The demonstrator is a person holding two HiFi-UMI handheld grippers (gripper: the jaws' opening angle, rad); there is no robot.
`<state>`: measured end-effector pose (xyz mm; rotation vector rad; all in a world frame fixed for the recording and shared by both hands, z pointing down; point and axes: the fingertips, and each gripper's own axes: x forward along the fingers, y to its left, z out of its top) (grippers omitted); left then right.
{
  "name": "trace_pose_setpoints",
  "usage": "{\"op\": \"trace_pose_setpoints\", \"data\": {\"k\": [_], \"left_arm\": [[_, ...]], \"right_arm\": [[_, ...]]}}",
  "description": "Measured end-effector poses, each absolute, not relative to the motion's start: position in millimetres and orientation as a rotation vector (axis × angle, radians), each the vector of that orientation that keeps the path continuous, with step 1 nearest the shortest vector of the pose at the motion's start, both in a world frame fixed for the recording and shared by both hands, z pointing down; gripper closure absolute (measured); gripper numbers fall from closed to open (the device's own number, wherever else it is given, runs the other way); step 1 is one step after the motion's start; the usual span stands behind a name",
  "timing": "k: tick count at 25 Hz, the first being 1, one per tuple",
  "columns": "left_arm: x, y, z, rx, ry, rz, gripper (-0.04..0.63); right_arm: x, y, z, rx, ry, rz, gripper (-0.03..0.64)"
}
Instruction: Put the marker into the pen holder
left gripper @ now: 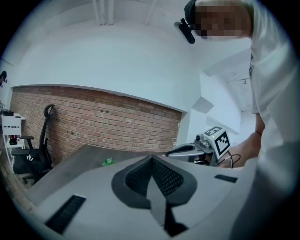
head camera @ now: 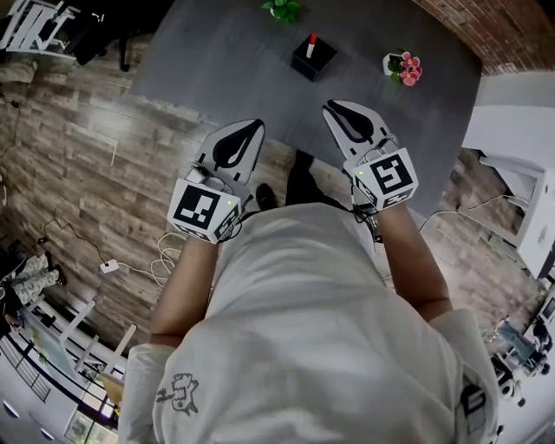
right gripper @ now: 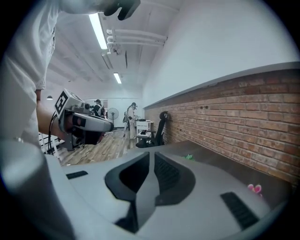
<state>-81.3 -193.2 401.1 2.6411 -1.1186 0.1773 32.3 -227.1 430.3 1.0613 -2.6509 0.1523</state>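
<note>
A black square pen holder (head camera: pixel 313 61) stands on the dark grey table (head camera: pixel 217 61) at the far side. A white marker with a red tip (head camera: pixel 310 43) stands upright in it. My left gripper (head camera: pixel 249 130) hangs over the table's near edge, shut and empty. The right gripper (head camera: pixel 335 109) is beside it, also shut with nothing held. Both are well short of the holder. In the left gripper view the shut jaws (left gripper: pixel 151 160) fill the bottom and the right gripper (left gripper: pixel 197 149) shows beyond. The right gripper view shows its own shut jaws (right gripper: pixel 151 155) and the left gripper (right gripper: pixel 84 123).
A small green plant (head camera: pixel 282 9) sits at the table's far edge. A white pot of pink flowers (head camera: pixel 401 68) stands right of the holder. Wooden floor with white cables (head camera: pixel 165 260) lies left of the person. A brick wall (left gripper: pixel 93 126) and an office chair (left gripper: pixel 33 154) stand behind the table.
</note>
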Motion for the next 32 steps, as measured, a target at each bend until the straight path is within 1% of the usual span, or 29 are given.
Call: {"op": "trace_pose_setpoints", "data": {"k": [8, 11, 23, 32], "left_arm": [[-103, -155, 375, 2.713, -1.093, 0.15, 0.584], [-109, -144, 367, 2.728, -1.086, 0.123, 0.584], [-135, -106, 347, 2.777, -1.055, 0.076, 0.584], [-132, -93, 338, 2.787, -1.078, 0.051, 0.584]], "right_arm": [[9, -180, 386, 1.124, -2.69, 0.044, 0.589], [3, -165, 374, 1.162, -2.699, 0.003, 0.611], [-19, -112, 348, 1.2, -2.687, -0.068, 0.612], [-13, -92, 336, 1.183, -2.709, -0.077, 0.612]]}}
